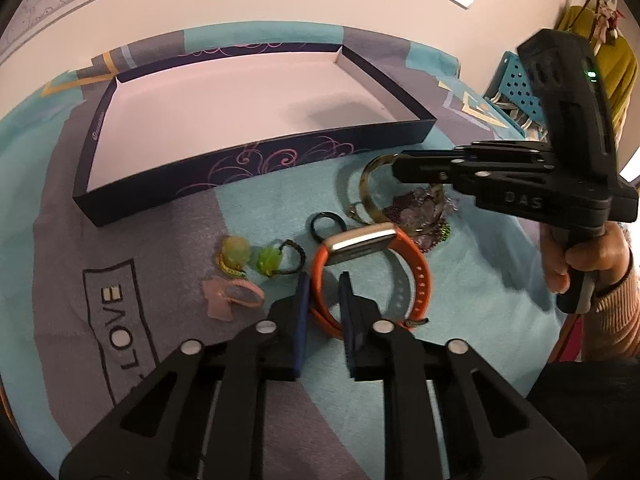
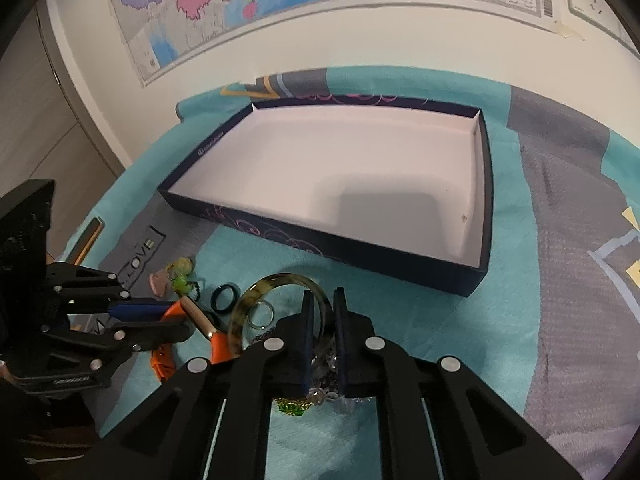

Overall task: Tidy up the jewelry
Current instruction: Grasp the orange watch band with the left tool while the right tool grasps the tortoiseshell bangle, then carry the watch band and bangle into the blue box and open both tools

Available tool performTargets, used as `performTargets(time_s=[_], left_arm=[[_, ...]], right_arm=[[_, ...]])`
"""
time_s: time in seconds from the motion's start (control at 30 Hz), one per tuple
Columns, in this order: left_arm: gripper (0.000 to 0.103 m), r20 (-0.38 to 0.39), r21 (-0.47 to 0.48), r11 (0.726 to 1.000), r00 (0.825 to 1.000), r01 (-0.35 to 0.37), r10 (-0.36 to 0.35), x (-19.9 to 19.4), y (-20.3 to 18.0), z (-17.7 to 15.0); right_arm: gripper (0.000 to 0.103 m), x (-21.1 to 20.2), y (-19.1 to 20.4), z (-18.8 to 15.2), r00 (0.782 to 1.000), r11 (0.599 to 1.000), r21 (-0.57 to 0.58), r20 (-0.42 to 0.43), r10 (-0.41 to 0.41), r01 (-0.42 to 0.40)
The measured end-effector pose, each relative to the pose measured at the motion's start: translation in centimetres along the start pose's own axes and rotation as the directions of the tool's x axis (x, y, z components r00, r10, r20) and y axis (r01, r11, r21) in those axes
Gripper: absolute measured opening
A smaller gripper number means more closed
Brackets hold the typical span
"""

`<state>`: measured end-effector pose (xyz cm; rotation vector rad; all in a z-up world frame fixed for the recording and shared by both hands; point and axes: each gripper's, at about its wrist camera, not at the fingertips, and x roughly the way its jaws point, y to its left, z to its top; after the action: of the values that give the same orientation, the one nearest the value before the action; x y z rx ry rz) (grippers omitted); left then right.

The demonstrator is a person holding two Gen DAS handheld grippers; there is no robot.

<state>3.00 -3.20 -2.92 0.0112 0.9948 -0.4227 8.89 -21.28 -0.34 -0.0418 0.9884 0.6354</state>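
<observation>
A shallow dark box point(image 2: 478, 216) with purple swirls on its walls and a pale inside is set on a teal and grey cloth point(image 1: 256, 216) that bears the word LOVE, and nothing is seen lying in it. The jewelry is gathered on the cloth just in front of the box's near wall. An orange watch band point(image 1: 416, 280) with a pale gold case is caught between the blue pads of the left gripper point(image 1: 325, 280), whose jaws are drawn narrow onto the strap; in the right wrist view the same gripper point(image 2: 160, 316) is seen from the side with the orange band pinched at its tips. The right gripper point(image 2: 321, 300) is closed onto a mottled amber bangle point(image 2: 256, 292), the band of which passes between its two fingers with the pads against it; in the left wrist view its tips point(image 1: 398, 168) are seen meeting the bangle point(image 1: 366, 184) from the right. A hand point(image 1: 588, 260) in a ribbed sleeve is wrapped around that gripper's handle. Beside the bangle a heap of purple beads point(image 1: 416, 210) is found, and a small black ring point(image 1: 326, 226) lies between it and the watch. Further left, two green and yellow hair ties point(image 1: 252, 258) and a pink piece point(image 1: 232, 298) lie on the cloth. A coloured map point(image 2: 248, 4) is fixed to the wall behind.
</observation>
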Motion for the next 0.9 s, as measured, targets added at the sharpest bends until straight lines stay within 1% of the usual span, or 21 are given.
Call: performTargets(time_s=[0.13,0.2,0.3,0.47,0.6,0.73,0.9], left_arm=[[0.010,0.001,0.019,1.000,1.000,-0.024,0.024,0.0,-0.3,-0.1],[0.007,0.003,0.023,0.999,0.999,-0.039,0.039,-0.1,-0.3,0.0],[0.007,0.021,0.005,0.998,0.998,-0.057,0.056,-0.7,-0.3,0.0],[0.007,0.056,-0.019,0.998,0.997,-0.055,0.056,-2.3,0.2,0.2],[0.007,0.088,-0.050,0.998,0.995,-0.033,0.037,-3.6,1.0,0.8],[0.007,0.133,-0.084,0.996,0.990,-0.039,0.050,-4.9,2.5,2.3],[0.007,0.163,-0.125,0.989,0.982,-0.075,0.095,-5.2,4.6,5.0]], right_arm=[[0.008,-0.5,0.1,0.2,1.000,1.000,0.003,0.015,0.008,-0.008],[0.008,-0.8,0.1,0.3,1.000,1.000,0.004,0.026,0.014,-0.014],[0.008,-1.3,0.1,0.4,0.999,1.000,0.008,0.044,0.018,-0.018],[0.008,-2.3,-0.1,0.7,0.997,1.000,0.016,0.077,0.023,-0.024],[0.008,-2.6,-0.1,1.1,0.995,0.999,0.022,0.093,0.024,-0.026],[0.008,-3.0,-0.4,2.2,0.992,0.999,0.022,0.121,0.020,-0.023],[0.008,-2.6,-1.5,4.8,0.988,0.999,0.035,0.153,0.012,-0.017]])
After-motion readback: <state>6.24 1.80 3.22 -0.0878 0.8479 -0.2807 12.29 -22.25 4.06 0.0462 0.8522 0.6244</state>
